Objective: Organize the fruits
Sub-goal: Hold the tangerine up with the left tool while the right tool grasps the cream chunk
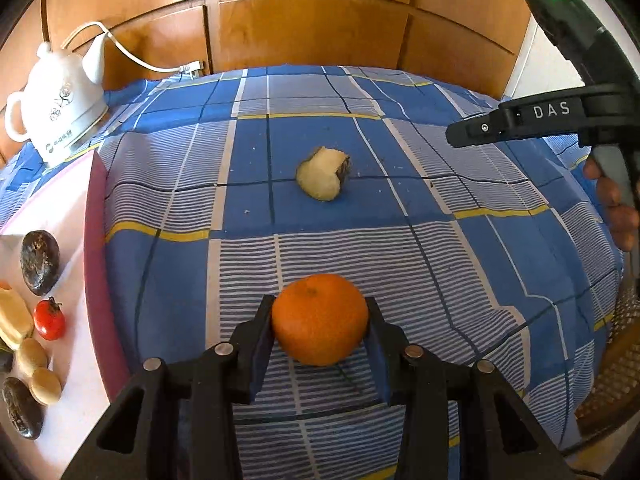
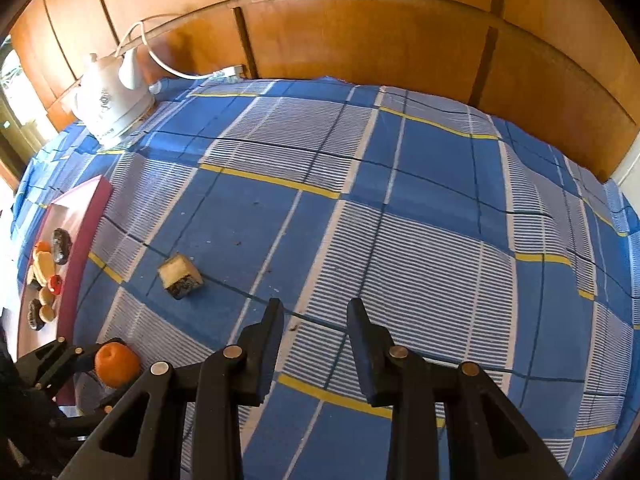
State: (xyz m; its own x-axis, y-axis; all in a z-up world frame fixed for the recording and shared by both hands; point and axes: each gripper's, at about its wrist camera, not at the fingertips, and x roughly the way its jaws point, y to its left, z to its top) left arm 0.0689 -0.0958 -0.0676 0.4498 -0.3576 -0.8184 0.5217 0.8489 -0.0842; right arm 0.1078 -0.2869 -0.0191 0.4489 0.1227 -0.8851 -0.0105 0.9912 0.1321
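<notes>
An orange [image 1: 319,319] sits between the pads of my left gripper [image 1: 320,305], which is shut on it just above the blue checked cloth. The right wrist view shows the same orange [image 2: 117,364] low on the left, held in the left gripper [image 2: 94,360]. Farther out on the cloth lies a pale cut piece of fruit with a dark rind [image 1: 324,174] [image 2: 180,276]. My right gripper [image 2: 314,306] hovers over the cloth with a gap between its fingers and nothing in it. In the left wrist view the right gripper [image 1: 456,136] shows side-on at the upper right.
A pink-rimmed tray [image 1: 94,240] [image 2: 86,236] at the left holds a tomato [image 1: 49,319], dark fruits and several pale ones. A white kettle [image 1: 60,108] [image 2: 112,104] with a cord stands at the back left against wooden panels. The table drops off at the right beside a wicker seat [image 1: 612,380].
</notes>
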